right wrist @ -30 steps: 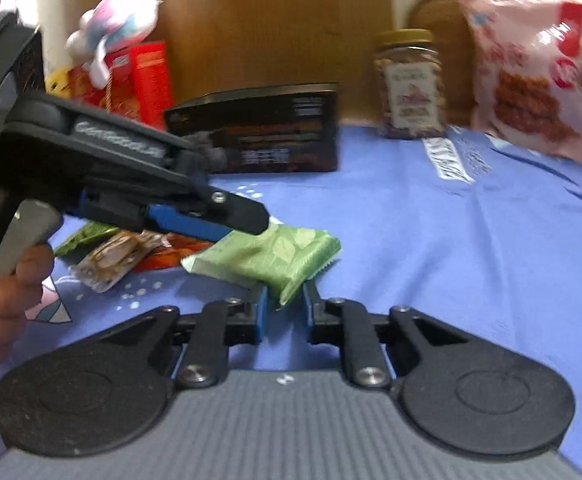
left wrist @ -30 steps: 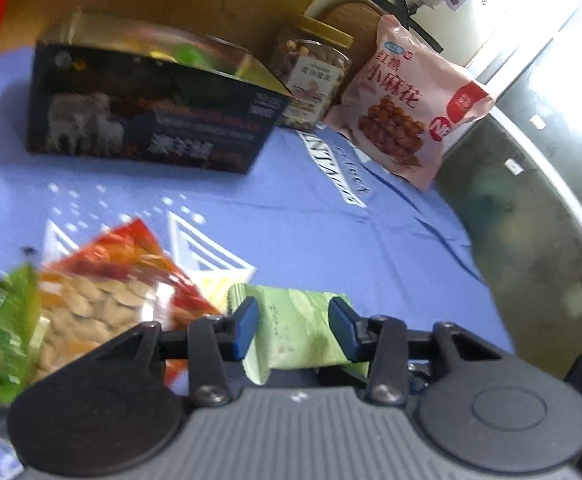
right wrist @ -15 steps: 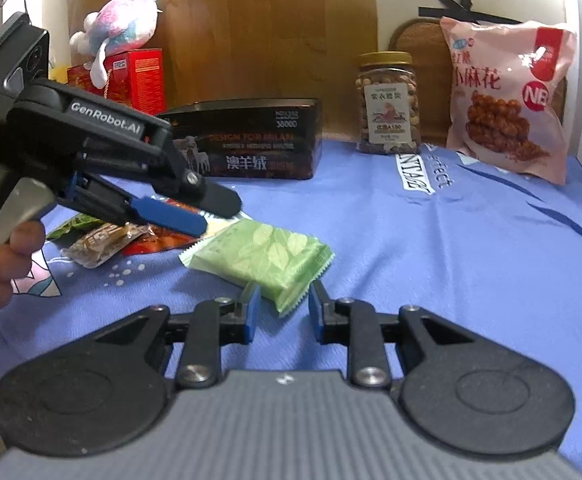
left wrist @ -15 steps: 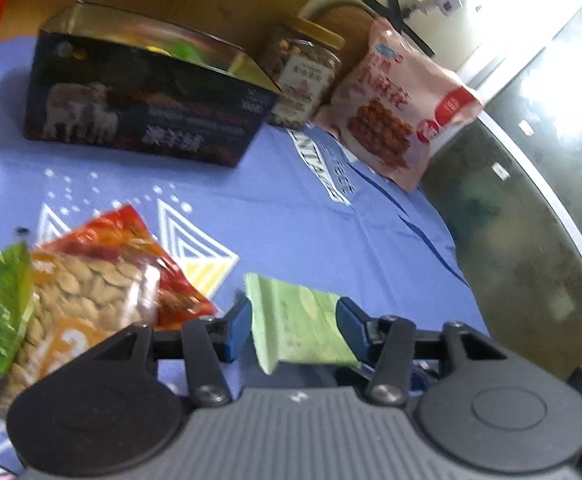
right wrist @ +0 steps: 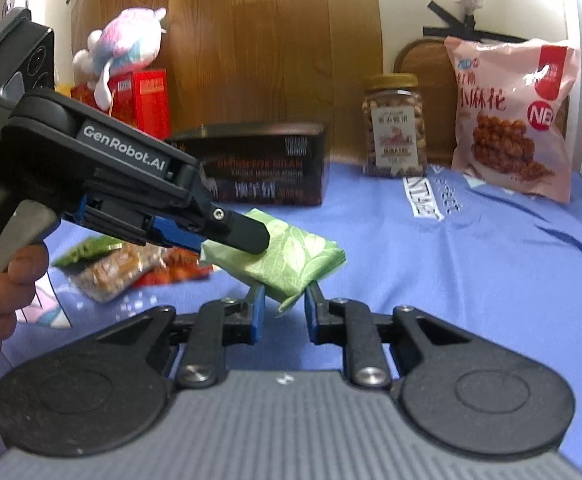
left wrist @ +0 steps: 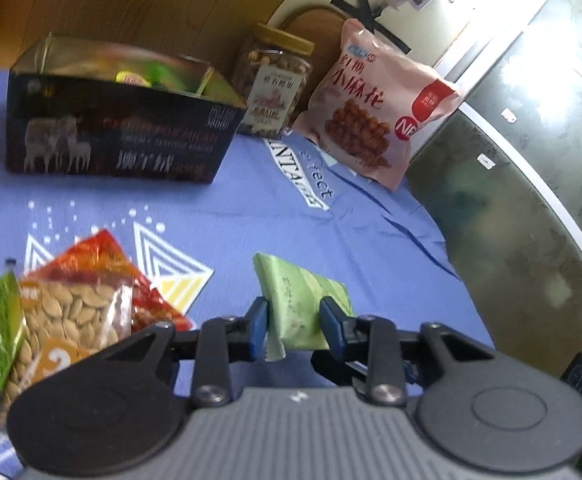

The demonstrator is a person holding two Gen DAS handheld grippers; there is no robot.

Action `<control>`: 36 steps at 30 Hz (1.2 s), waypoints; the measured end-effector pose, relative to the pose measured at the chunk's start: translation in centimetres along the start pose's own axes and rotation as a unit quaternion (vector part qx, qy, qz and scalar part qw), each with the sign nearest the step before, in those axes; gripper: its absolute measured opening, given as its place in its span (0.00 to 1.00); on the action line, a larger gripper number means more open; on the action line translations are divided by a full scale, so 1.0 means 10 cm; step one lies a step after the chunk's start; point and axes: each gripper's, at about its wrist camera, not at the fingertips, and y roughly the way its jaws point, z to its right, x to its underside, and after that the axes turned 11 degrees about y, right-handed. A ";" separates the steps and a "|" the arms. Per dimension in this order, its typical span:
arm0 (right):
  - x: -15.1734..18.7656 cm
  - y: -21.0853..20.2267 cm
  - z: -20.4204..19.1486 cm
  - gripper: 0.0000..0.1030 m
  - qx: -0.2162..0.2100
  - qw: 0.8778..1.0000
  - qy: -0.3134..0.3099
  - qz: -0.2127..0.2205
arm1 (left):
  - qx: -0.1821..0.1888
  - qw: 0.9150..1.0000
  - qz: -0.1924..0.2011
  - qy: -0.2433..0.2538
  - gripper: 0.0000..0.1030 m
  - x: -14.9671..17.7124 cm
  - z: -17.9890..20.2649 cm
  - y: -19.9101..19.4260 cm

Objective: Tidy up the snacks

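Between the left gripper (left wrist: 293, 326) fingers sits the green packet (left wrist: 299, 308), clamped and lifted above the blue cloth (left wrist: 251, 208); the right gripper (right wrist: 284, 310) stands narrowly parted just under its corner. Nut bags (left wrist: 71, 312) lie left, dark box (left wrist: 119, 128) beyond

Green leaf-print packet (right wrist: 291, 258) is gripped by the left gripper (right wrist: 247, 240), lifted off the blue cloth (right wrist: 471, 280). Right gripper (right wrist: 284, 312) is held beneath it, jaws parted around its lower corner.
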 end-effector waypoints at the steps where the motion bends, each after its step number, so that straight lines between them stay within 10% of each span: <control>1: -0.01 0.00 0.00 0.23 -0.001 1.000 0.002 0.002 | 0.000 1.000 0.001 0.002 0.28 -0.01 0.00 -0.02; 14: -0.78 0.53 -0.18 0.23 -0.061 0.998 0.016 0.031 | -0.035 0.997 0.066 -0.006 0.28 -0.84 -0.47 -0.33; 21: -1.36 1.44 -0.42 0.37 -0.069 0.997 0.011 0.016 | -0.152 0.986 0.067 -0.009 0.42 -1.36 -1.08 -0.02; 24: -1.29 1.46 -0.38 0.37 -0.026 0.999 0.004 0.022 | -0.169 0.984 0.051 -0.024 0.35 -1.23 -1.23 0.01; 31: -0.69 0.75 -0.01 0.37 -0.103 0.988 0.117 -0.021 | -0.120 0.985 0.127 -0.015 0.38 -0.55 -0.98 -0.70; 36: -0.32 0.65 -0.01 0.37 -0.147 0.968 0.181 -0.094 | -0.174 0.980 0.096 -0.019 0.38 -0.14 -0.96 -0.90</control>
